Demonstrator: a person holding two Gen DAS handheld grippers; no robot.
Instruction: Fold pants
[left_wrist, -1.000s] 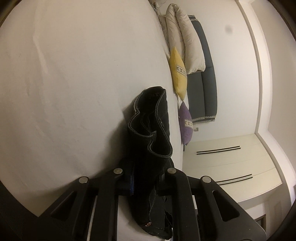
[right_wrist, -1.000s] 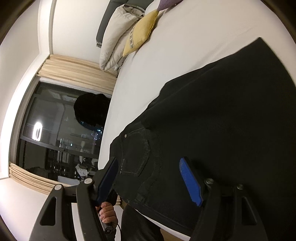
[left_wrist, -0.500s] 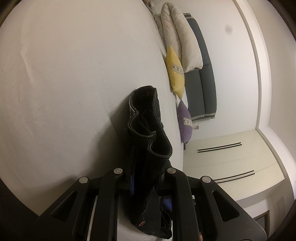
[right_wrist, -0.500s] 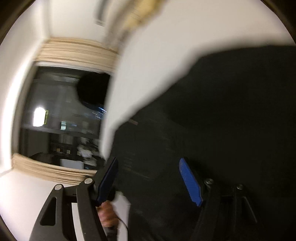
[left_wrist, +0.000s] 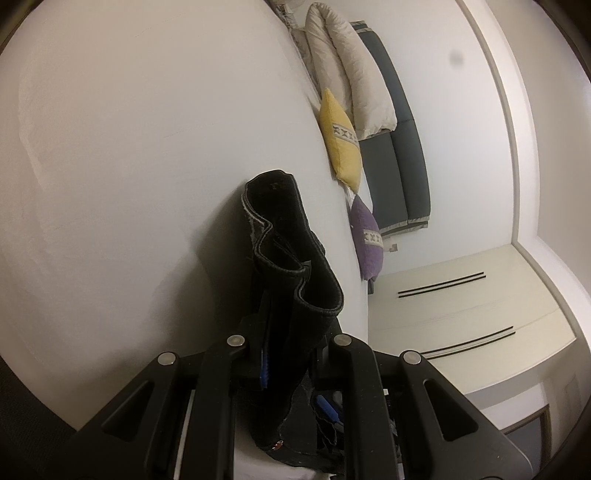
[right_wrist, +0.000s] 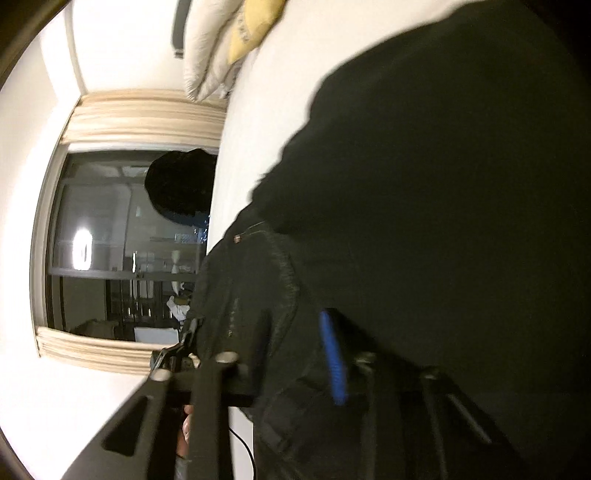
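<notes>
White bedsheet (left_wrist: 147, 147), smooth and matte, under black pants (right_wrist: 424, 203) spread across it. Left gripper (left_wrist: 288, 354) clamped on bunched, stitched hem ends, thick denim standing in ripples. Right gripper (right_wrist: 295, 343) closing over the waist near the rivet; blurred, cannot tell if it grips. Judged step: taking hold for a fold; next needs a firm waist pinch. Yellow cushion (left_wrist: 340, 144), purple cushion (left_wrist: 365, 240) far right.

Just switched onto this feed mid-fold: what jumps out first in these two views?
The black pants dominate: a bunched cuff end stands up, clamped in the left hand-held gripper, above the white bed. In the right wrist view the pants fill most of the frame, with the right hand-held gripper closing on the fabric. Yellow and purple cushions line the bed's far edge.
</notes>
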